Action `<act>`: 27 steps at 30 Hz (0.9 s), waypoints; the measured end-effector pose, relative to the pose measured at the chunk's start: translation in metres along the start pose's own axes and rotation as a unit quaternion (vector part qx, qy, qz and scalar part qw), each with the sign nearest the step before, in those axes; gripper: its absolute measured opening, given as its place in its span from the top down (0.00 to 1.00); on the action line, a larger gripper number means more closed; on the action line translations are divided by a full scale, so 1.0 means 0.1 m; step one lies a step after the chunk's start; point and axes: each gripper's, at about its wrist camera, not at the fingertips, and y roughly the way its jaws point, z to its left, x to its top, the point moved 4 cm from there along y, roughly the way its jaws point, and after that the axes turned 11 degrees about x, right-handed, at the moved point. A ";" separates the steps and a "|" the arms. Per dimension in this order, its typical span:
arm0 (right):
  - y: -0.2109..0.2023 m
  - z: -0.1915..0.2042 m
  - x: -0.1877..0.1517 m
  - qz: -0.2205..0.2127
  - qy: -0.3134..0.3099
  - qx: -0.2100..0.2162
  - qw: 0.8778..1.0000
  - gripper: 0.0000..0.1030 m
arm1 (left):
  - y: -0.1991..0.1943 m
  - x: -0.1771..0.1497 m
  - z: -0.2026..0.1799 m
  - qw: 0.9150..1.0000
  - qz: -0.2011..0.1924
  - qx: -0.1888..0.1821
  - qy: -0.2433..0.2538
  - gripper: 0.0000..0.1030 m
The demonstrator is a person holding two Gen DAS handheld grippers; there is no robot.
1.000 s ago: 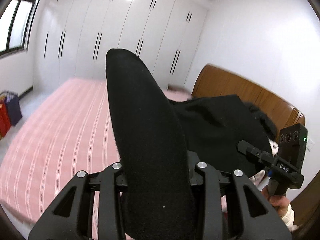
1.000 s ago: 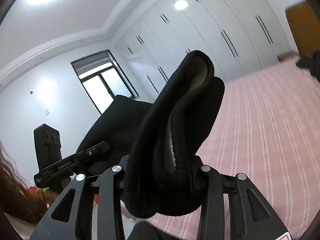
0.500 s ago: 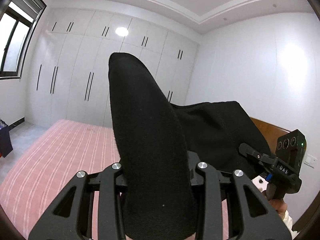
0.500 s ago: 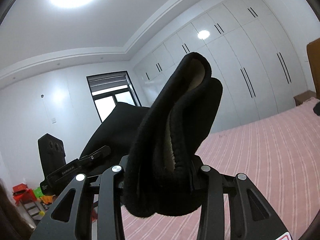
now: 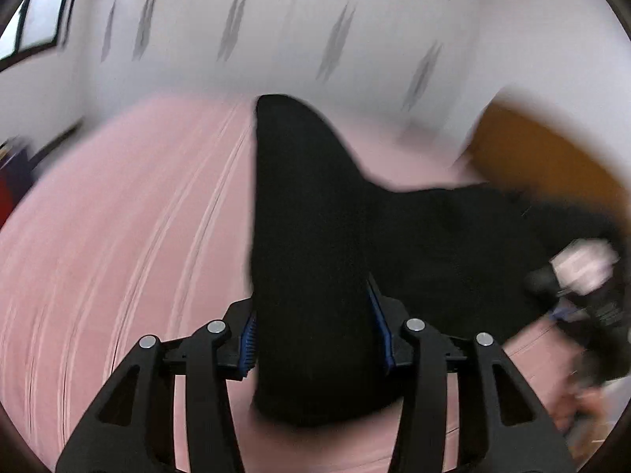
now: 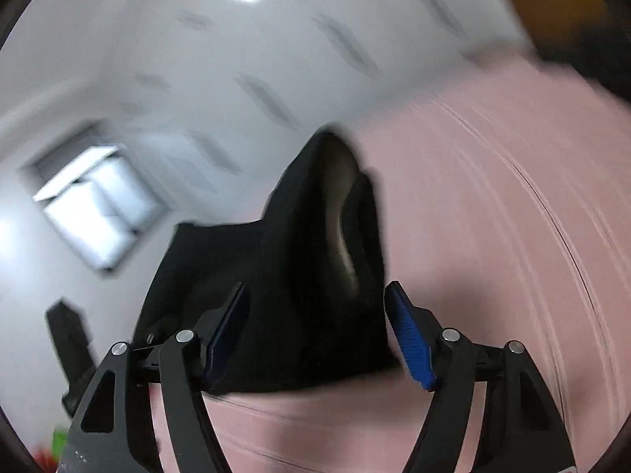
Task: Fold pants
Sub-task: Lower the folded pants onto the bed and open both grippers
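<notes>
My left gripper [image 5: 315,339] clamped tight on black pants [image 5: 311,236], my right gripper [image 6: 315,339] with pads spread, the pants bunched loose between them, cloth stretched over the pink striped bed [image 5: 118,236], wooden headboard [image 5: 544,157] beyond, frames blurred

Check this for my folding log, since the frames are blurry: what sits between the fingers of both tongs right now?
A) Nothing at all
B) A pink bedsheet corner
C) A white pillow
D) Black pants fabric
D: black pants fabric stands between the blue pads of the left tongs, and a bunched part of the same garment fills the right tongs, above the pink bed.
</notes>
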 end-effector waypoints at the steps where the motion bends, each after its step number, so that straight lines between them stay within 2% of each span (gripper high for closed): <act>1: -0.07 -0.21 -0.18 -0.003 0.020 -0.004 1.000 0.33 | 0.28 -0.27 0.06 0.998 0.040 0.046 0.020 0.67; 2: -0.15 -0.32 -0.31 -0.007 0.029 -0.004 1.000 0.33 | 0.48 -0.58 0.14 0.992 0.069 0.094 0.046 0.68; 3: -0.28 -0.43 -0.46 -0.011 0.035 -0.002 0.999 0.33 | 0.52 -0.78 0.20 0.989 0.075 0.107 0.061 0.68; 5: -0.54 -0.56 -0.75 -0.007 0.035 -0.007 0.999 0.33 | 0.43 -1.09 0.30 0.988 0.074 0.109 0.078 0.66; 9: -0.90 -0.51 -1.17 0.014 0.011 -0.047 0.999 0.33 | 0.01 -1.40 0.30 0.983 0.070 0.139 0.094 0.62; 12: -0.97 -0.36 -1.48 0.031 -0.021 -0.075 0.996 0.33 | -0.25 -1.44 0.18 0.983 0.066 0.140 0.096 0.58; 14: -1.03 -0.19 -1.64 0.043 -0.035 -0.091 0.994 0.33 | -0.36 -1.35 0.16 0.985 0.067 0.134 0.086 0.49; 15: -1.05 -0.13 -1.72 0.047 -0.037 -0.094 0.994 0.33 | -0.55 -1.44 0.00 0.986 0.067 0.130 0.081 0.49; 17: -1.07 0.05 -1.75 0.050 -0.047 -0.102 0.992 0.33 | -0.70 -1.45 -0.08 0.986 0.067 0.133 0.075 0.49; 19: -1.05 0.21 -1.79 0.056 -0.070 -0.121 0.989 0.28 | -0.92 -1.56 -0.14 0.986 0.069 0.132 0.072 0.48; 23: -0.98 0.54 -1.79 0.066 -0.108 -0.132 0.983 0.24 | -1.13 -1.61 -0.25 0.986 0.063 0.140 0.068 0.48; 27: -0.89 0.87 -1.67 0.071 -0.128 -0.120 0.982 0.21 | -1.24 -1.53 -0.29 0.986 0.051 0.146 0.056 0.47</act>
